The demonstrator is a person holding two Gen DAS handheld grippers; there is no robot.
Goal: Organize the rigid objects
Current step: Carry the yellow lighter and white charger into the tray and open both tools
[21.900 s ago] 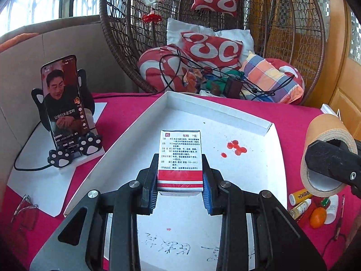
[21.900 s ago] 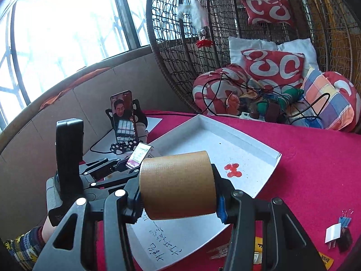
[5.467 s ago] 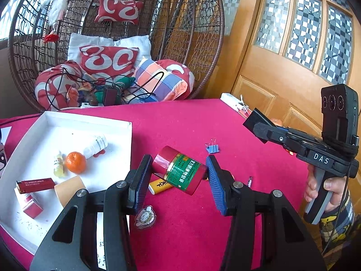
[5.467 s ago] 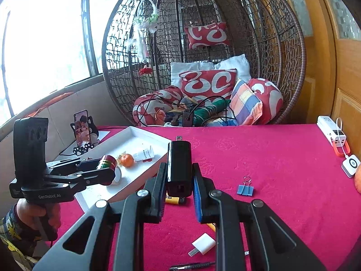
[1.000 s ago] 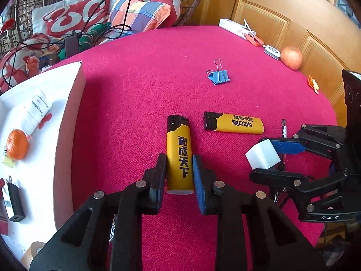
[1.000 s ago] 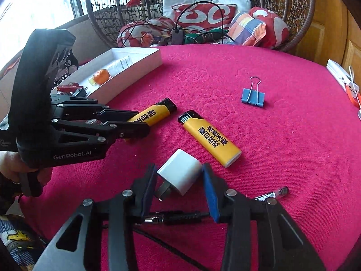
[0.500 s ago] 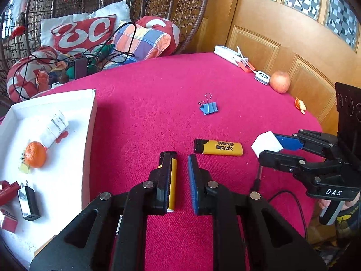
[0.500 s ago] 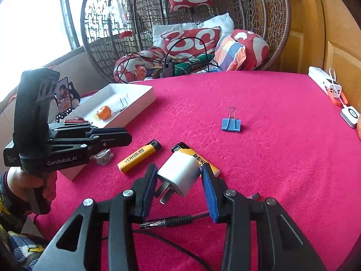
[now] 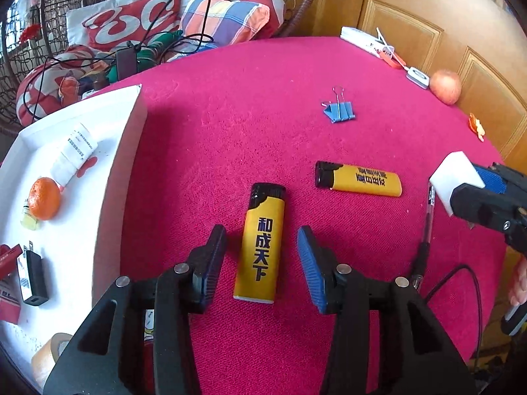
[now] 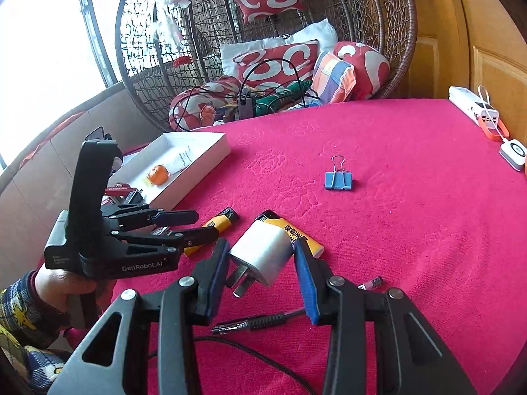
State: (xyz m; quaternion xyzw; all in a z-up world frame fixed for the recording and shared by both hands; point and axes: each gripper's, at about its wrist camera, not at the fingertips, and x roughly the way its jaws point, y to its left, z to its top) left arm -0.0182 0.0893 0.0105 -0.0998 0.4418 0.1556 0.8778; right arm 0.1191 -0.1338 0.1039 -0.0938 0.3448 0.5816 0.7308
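Left gripper (image 9: 262,256) jaws opening, pads clear of the yellow lighter (image 9: 260,243) lying flat on the red tablecloth (image 9: 230,115) between them; black cap pointing away from camera, nothing gripped.
Right gripper (image 10: 262,270) clamped on white charger plug (image 10: 263,253), lifted off the cloth, prongs tilted down toward the left finger; same plug seen at right edge of the left wrist view (image 9: 456,177).
Second yellow lighter (image 9: 359,179) flat on the cloth just right of the first, lying crosswise, apart from it; partly hidden behind the plug in the right wrist view (image 10: 296,230).
Blue binder clip (image 9: 339,110) farther out on the cloth, well apart from both lighters.
Pen (image 9: 426,227) on the cloth between second lighter and right gripper; black cable (image 10: 257,355) trailing beside it.
White tray (image 9: 108,197) at left edge of cloth holding orange (image 9: 44,199), white bottle (image 9: 75,154), black adapter (image 9: 33,278), red box (image 9: 8,256); tape roll (image 9: 49,355) at near corner.
Person's hand (image 10: 66,286) wrapped round the left gripper's handle.
Apple (image 9: 444,85) and white power strip (image 9: 365,41) at far edge of the table.
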